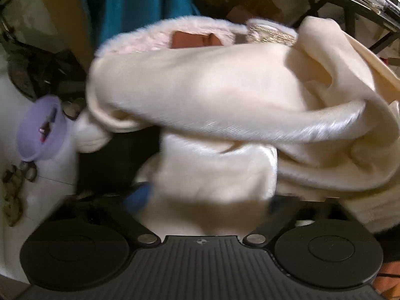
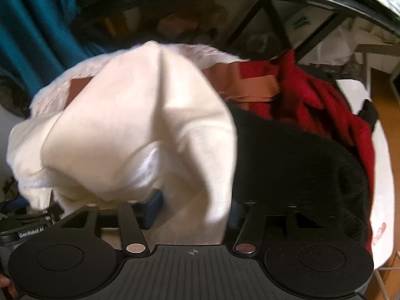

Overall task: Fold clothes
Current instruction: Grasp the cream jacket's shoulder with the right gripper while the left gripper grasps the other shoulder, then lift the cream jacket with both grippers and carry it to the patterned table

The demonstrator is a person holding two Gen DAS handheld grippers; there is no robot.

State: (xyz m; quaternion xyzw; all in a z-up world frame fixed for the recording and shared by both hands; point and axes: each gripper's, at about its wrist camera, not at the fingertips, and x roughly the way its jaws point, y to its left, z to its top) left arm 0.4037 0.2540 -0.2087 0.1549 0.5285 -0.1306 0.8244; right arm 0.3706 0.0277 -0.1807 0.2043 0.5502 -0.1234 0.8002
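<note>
Teal curtain [image 1: 147,2] hangs behind, while the left hand-held gripper [image 1: 207,200] and right hand-held gripper [image 2: 192,207] each point forward, jaws closed on a cream garment [image 1: 225,95] bunched between them, beside red clothing [image 2: 320,100] and black clothing [image 2: 287,160].

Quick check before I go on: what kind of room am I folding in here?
Probably a lived-in room at home, not a lab. A teal curtain hangs behind, a black metal-framed table stands beyond, and unfolded clothes, red garment and black one, are heaped beside the cream garment.
</note>
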